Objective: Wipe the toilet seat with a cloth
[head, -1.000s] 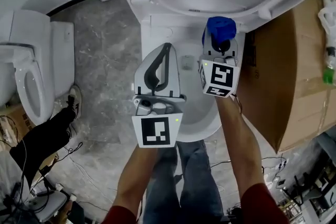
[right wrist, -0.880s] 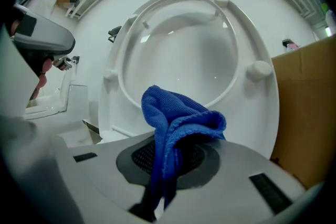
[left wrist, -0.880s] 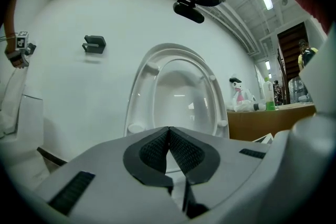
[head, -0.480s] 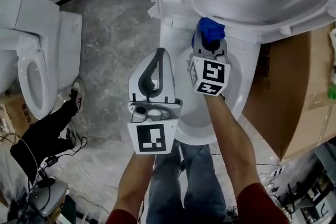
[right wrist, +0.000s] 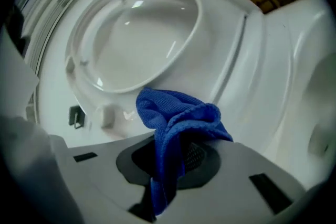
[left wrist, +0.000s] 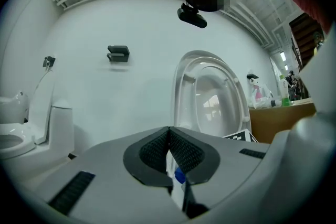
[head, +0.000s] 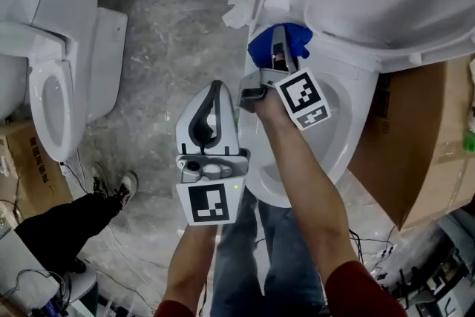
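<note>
Holding a bunched blue cloth (head: 261,48), the right tongs (head: 279,47) are clamped tight on the fabric. They reach to the back left of the toilet bowl (head: 335,159), close under the hinge of the raised toilet seat (head: 326,37). The seat stands upright, probably so that its underside and the rim below it can both be reached. The cloth seems to rest against the porcelain there, though contact is not certain. The right tongs lie rolled onto their side, which likely brings the cloth's broad face toward the surface. The left tongs (head: 215,87) are fully closed with nothing in them. They hover over the grey floor (head: 159,63) just beside the bowl's left edge, apparently kept out of the wiping hand's way.

The head view alone gives the layout: a second toilet (head: 52,78) to the left, a cardboard box (head: 423,130) to the right, and another person's leg (head: 67,223) at lower left. The right gripper view alone shows the cloth folded between the dark pads, with one end spilling forward over them and the other hanging below. The left gripper view alone confirms those pads meet with nothing pinched, and shows the upright seat against a white wall.
</note>
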A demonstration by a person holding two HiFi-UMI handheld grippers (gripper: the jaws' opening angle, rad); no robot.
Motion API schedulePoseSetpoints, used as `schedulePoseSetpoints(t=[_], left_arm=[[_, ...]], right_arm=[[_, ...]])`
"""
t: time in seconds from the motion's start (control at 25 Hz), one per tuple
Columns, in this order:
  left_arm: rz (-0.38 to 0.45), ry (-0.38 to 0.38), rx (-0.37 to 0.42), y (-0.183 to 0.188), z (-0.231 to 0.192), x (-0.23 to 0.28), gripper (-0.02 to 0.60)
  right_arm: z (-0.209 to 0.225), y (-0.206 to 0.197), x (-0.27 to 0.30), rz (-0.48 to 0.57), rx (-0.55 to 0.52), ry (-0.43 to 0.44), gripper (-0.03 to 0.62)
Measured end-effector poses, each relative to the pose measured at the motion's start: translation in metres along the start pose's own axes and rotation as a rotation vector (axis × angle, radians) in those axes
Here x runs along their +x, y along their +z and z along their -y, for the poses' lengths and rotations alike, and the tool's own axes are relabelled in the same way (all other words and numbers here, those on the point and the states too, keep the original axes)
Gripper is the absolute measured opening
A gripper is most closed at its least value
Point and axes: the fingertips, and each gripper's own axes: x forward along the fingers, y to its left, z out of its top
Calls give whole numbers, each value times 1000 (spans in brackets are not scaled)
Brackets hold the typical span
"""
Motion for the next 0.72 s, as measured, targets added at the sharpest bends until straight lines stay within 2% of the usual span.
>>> schedulePoseSetpoints(t=[0.08,0.2,0.28,0.52,0.72], left_arm=[[-2,13,3,1,-8,-6,15],[0,36,-2,3,-18,-14,17],[3,46,-8,5,-21,-19,15],[10,59,-9,19,-23,-33,15],[27,66,-8,41,-29,-39,15]], right_arm=[[-9,1,0,29,101,30,60],[-36,3,-3,52,185,122,60],[-53,9,-7,71,236,153,60],[-81,27,-23,119,341,133,54],[-93,35,-29,119,383,117,54]])
